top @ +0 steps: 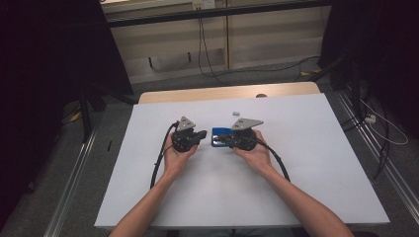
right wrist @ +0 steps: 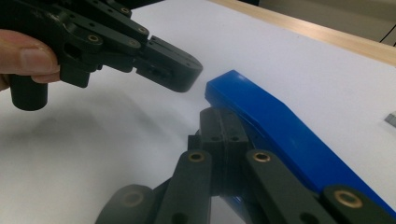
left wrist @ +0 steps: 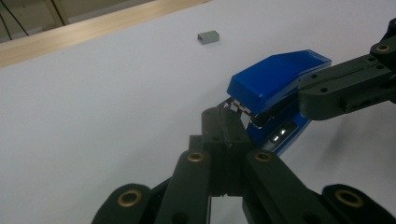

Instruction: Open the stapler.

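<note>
Two forearms are seen reaching in from the near edge of the white table [top: 306,187]. The left gripper [left wrist: 227,122] is held with its jaws pressed together, empty, their tips right at the front end of the blue stapler [left wrist: 275,79]. The right gripper [top: 228,138] is closed on the stapler's rear part, holding it near the table's middle. Farther back, a small grey staple block [left wrist: 208,37] lies alone on the table.

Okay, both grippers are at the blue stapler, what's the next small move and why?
Probably draw the left gripper slowly away from the blue stapler: its shut jaws seem to pinch a thin metal part at the stapler's mouth, while the right gripper steadies the body.
</note>
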